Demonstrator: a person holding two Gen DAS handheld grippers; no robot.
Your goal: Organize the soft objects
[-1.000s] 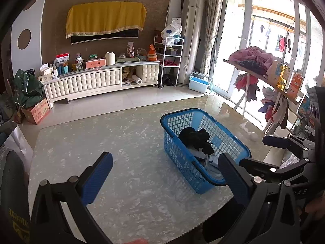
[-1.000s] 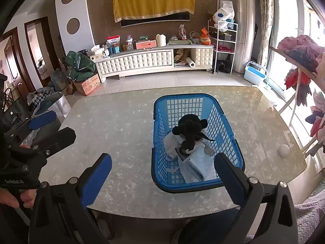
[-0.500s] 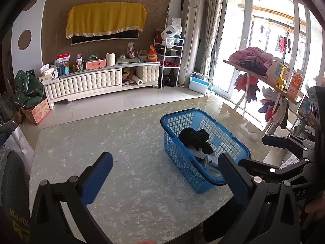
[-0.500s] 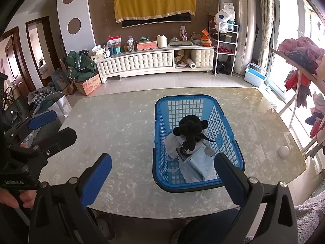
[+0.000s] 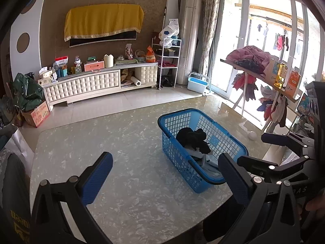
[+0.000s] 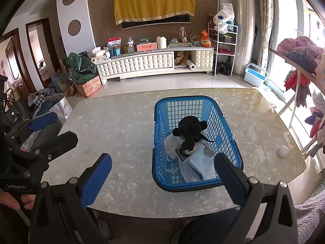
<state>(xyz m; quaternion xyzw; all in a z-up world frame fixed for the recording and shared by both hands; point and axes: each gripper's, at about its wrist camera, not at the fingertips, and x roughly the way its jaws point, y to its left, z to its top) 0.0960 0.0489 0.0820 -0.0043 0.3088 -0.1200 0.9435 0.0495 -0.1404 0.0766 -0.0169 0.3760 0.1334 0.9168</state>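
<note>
Both grippers, left and right, are hovering with fingers apart, empty, since the soft items are lying gathered in the basket.

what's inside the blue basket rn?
In the blue basket: a black plush toy lying on white cloth, and a light blue folded cloth nearer the camera. Anything beneath them is covered.

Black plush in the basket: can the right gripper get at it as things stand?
Probably yes. The right gripper is open and empty, facing the basket. The plush lies on top of the cloths, uncovered, with the basket open from above.
</note>
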